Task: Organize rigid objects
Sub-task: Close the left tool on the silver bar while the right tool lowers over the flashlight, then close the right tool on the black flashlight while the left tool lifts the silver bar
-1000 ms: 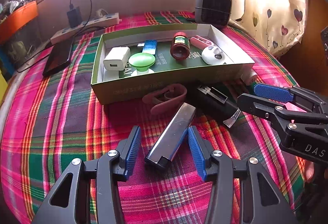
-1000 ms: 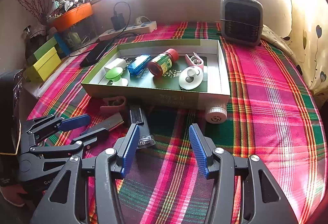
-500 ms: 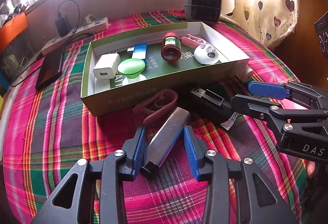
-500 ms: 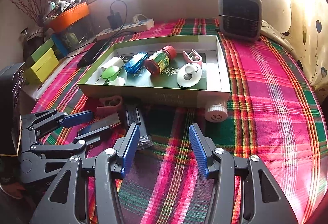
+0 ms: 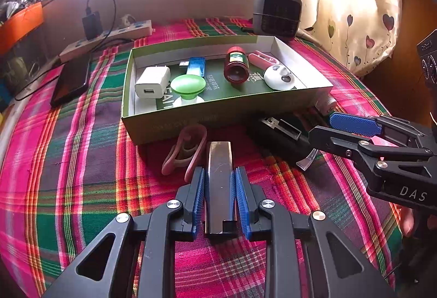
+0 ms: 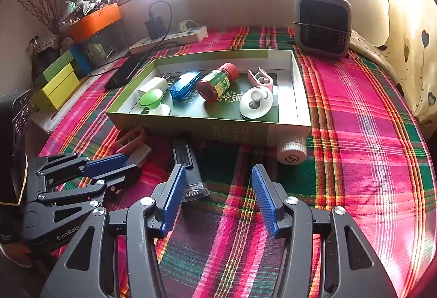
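Two grippers: we hold one in each hand over a plaid cloth (image 6: 355, 112), both short of the near wall of the green box (image 5: 218, 118).
Left gripper (image 5: 220, 197): we have its blue pads pressed on both long sides of a silver bar (image 5: 218, 169), which lies on the cloth just in front of the box, its far end pointing at the box wall.
Right gripper (image 6: 218, 197): we keep its jaws spread, with only cloth between them; its left pad sits just beside the lens end of a black flashlight (image 6: 188, 169).
Black flashlight: lies on the cloth in front of the box, its tail end close to the box wall.
Pink clip (image 5: 185, 150): on the cloth against the front of the box, just left of the silver bar.
White cap (image 6: 291, 152): outside the box, touching its near right corner.
Inside the box: we see a white charger (image 5: 151, 82), a green knob (image 5: 188, 85), a blue case (image 5: 196, 66), a red bottle (image 5: 236, 66) on its side, a second pink clip (image 5: 263, 57) and a white round piece (image 5: 279, 77).
Behind the box: a grey heater (image 6: 322, 22).
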### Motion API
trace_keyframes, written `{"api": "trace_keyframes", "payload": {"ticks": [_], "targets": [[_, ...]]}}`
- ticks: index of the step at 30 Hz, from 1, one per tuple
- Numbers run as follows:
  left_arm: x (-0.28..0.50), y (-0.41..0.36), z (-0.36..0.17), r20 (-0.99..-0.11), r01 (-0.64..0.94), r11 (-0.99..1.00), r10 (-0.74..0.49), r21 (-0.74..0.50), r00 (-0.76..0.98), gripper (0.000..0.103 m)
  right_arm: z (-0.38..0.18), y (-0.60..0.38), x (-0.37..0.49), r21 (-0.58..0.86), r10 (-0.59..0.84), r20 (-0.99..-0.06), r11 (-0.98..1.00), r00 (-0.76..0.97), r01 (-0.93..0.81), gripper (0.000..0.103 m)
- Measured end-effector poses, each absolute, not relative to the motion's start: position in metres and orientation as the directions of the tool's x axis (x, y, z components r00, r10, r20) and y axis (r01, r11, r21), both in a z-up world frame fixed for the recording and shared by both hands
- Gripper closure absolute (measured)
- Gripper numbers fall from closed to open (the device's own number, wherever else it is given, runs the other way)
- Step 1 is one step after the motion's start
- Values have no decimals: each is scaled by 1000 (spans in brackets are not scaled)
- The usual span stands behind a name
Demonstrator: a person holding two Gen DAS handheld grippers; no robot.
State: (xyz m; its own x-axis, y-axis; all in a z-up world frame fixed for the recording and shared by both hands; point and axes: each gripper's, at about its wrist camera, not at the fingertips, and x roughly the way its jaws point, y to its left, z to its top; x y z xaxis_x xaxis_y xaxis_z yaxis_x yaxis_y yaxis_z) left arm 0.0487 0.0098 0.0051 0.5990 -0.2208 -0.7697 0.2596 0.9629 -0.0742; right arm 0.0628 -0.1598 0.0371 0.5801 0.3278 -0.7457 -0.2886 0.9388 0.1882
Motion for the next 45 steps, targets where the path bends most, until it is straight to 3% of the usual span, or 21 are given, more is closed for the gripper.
{"api": "trace_keyframes", "payload": {"ticks": [11, 21, 37, 45], "targets": [[44, 23, 7, -759, 236, 967, -226, -99, 610, 81, 38, -139, 63, 199, 393, -731, 905, 558, -377, 52], [48, 27, 4, -764, 222, 968, -233, -121, 602, 81, 24, -121, 77, 146, 348, -785, 908, 513, -392, 52], [48, 27, 4, -764, 214, 969, -230, -123, 602, 80, 19, -112, 79, 60, 288, -796, 913, 532, -404, 52], [48, 23, 5, -765, 230, 966, -238, -120, 599, 70, 19, -114, 78, 63, 284, -794, 917, 537, -393, 56]]}}
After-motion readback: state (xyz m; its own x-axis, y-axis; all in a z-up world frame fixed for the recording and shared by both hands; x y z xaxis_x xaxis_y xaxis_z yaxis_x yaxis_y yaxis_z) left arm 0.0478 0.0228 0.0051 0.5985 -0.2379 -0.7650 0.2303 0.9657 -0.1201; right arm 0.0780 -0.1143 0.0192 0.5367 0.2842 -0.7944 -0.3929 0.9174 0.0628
